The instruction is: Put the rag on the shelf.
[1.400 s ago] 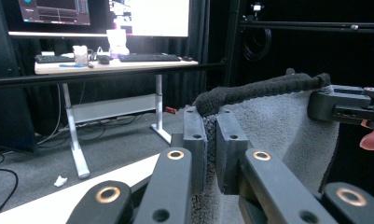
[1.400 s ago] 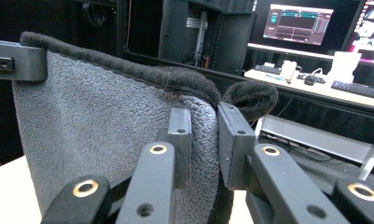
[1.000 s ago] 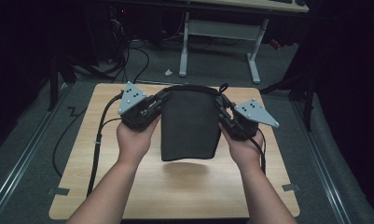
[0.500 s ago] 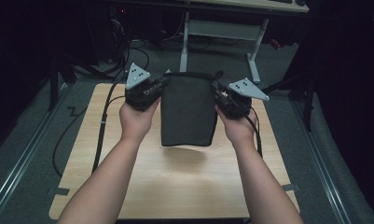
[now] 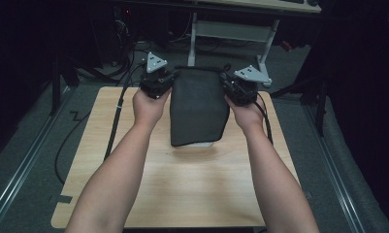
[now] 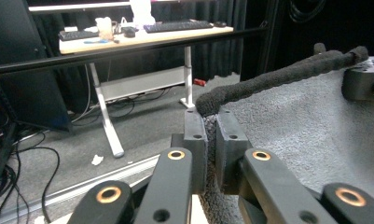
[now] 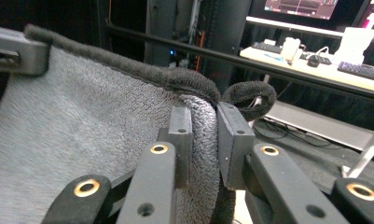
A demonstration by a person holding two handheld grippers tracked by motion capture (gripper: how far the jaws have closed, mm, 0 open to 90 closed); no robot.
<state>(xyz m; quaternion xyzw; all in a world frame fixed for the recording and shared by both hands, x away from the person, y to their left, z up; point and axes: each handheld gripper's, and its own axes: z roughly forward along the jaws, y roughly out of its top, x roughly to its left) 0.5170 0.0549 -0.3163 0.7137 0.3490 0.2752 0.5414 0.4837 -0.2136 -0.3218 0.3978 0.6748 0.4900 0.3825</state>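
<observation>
The bench (image 5: 182,194) is viewed from above, looking forward and down. Each gripper view is taken close along its own jaws, facing the far desk (image 6: 147,37). The dark towel (image 5: 198,107) is shared by all three views.

A wooden table (image 5: 182,194) stands on grey carpet, with a desk (image 6: 142,37) carrying keyboards (image 6: 180,26) beyond.

Both forearms reach forward, level with each other. The left gripper (image 5: 155,82) and right gripper (image 5: 240,89) face inward, raised, each with jaws clamped tight on fabric; hands wrap the grips from behind.
</observation>
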